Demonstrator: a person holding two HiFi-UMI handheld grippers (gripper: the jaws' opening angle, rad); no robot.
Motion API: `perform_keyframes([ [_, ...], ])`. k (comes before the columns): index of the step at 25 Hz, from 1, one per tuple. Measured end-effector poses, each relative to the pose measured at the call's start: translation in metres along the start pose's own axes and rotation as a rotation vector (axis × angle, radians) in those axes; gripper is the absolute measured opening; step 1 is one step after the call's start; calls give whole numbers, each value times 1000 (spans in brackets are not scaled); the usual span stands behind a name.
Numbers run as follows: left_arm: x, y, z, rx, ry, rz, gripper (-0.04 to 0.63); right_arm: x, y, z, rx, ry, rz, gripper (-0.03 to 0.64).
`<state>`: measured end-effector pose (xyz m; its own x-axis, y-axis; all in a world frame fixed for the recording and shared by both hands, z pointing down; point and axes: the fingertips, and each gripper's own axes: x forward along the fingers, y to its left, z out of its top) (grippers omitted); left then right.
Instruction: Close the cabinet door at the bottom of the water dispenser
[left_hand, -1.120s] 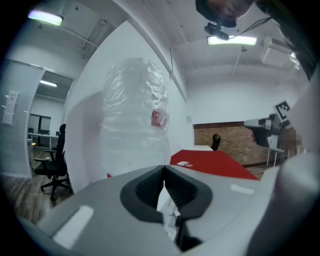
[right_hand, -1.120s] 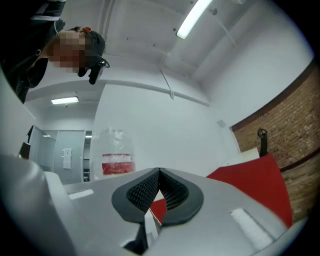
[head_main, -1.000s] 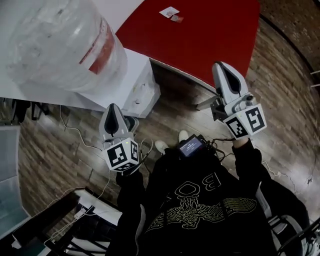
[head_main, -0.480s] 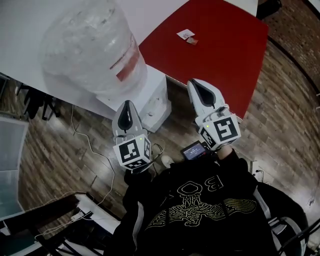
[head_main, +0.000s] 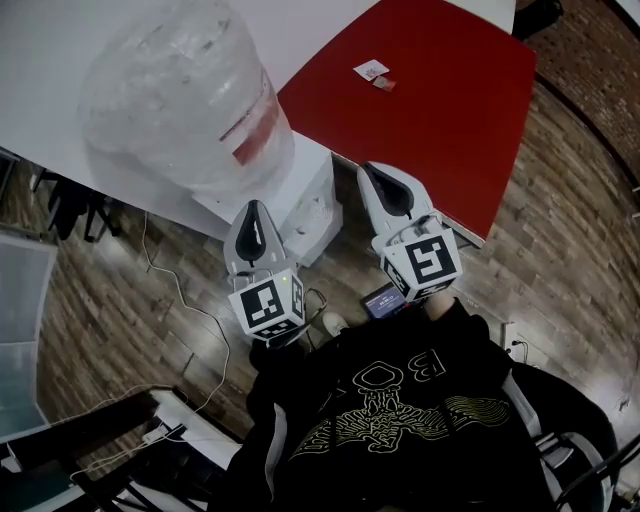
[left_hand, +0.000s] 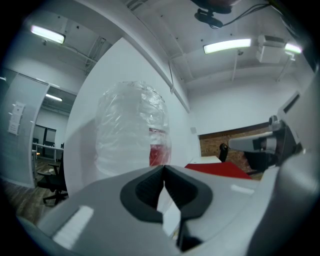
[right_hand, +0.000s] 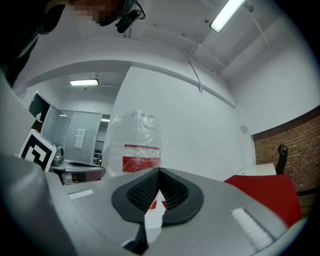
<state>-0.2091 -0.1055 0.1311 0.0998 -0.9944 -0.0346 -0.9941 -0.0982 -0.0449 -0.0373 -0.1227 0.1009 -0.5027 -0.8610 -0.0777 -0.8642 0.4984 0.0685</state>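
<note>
Head view: the water dispenser (head_main: 312, 200) stands on the wood floor (head_main: 560, 220), squeezed in against the edge of a red table (head_main: 440, 100), with its big clear bottle (head_main: 180, 90) on top. Both grippers are held up in front of the person's black sweater (head_main: 400, 420). The left gripper (head_main: 257, 215) points at the dispenser's near side, and the right gripper (head_main: 378, 178) sits just beside it over the table's edge. From this steep angle I can't make out the cabinet door (only the top of the dispenser body shows).

Left gripper view: the jaws are closed tip to tip with nothing between them (left_hand: 163, 168). The bottle (left_hand: 131, 127) rises right behind and above the tips, a bit to the left. The right gripper (left_hand: 267, 145) pokes in at the right.

Right gripper view: same deal, jaws pressed together and empty (right_hand: 159, 171). The bottle (right_hand: 135, 135) with its red label (right_hand: 142, 155) is just above the tips and slightly left, with the left gripper (right_hand: 75, 172) at the far left. No door in sight here either.
</note>
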Motion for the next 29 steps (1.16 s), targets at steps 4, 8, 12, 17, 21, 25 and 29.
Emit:
perform_keyframes([
  [4, 1, -2, -1, 4, 3, -3, 6, 0, 3, -5, -14, 21, -2, -1],
  [8, 2, -3, -1, 6, 3, -4, 6, 1, 5, -7, -22, 26, 2, 0],
  [12, 1, -4, -1, 10, 5, -5, 6, 0, 3, -8, -17, 30, -2, 0],
  [17, -1, -5, -1, 15, 6, 0, 6, 1, -2, -14, -12, 47, -13, -2],
  [21, -2, -5, 1, 15, 3, 4, 6, 2, -3, -19, -3, 63, -12, -2],
  [25, -4, -5, 0, 15, 5, 8, 6, 3, -2, -23, 4, 69, -3, -2],
  [29, -3, -3, 0, 12, 2, 12, 6, 4, -2, -22, 0, 62, 1, 0],
])
